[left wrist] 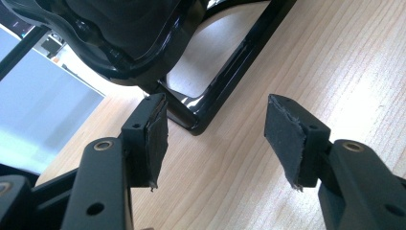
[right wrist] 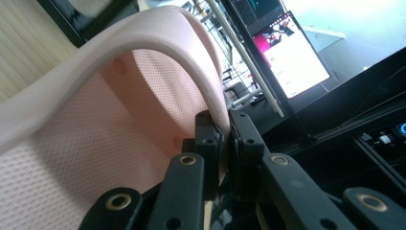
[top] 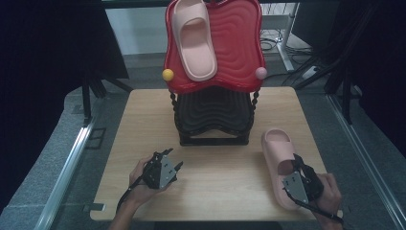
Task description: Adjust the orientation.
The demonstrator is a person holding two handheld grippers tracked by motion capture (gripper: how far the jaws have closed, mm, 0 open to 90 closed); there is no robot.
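Observation:
A pink slipper (top: 279, 158) lies on the wooden table (top: 210, 172) at the right, toe pointing away. My right gripper (top: 298, 168) is shut on the right side of its strap; in the right gripper view the jaws pinch the strap's edge (right wrist: 221, 115), one inside the shoe and one outside. A second pink slipper (top: 195, 40) rests on the red top tray (top: 239, 43) of a black two-tier rack (top: 214, 115). My left gripper (top: 173, 158) hovers low over the table, left of centre, open and empty, with its pads (left wrist: 155, 132) aimed at the rack's base (left wrist: 225, 86).
A yellow ball (top: 168, 74) and a pink ball (top: 261, 73) cap the red tray's front corners. The black lower tray (top: 214, 108) holds nothing. Metal rails (top: 67, 163) run along both table sides. Bare wood lies between the two grippers.

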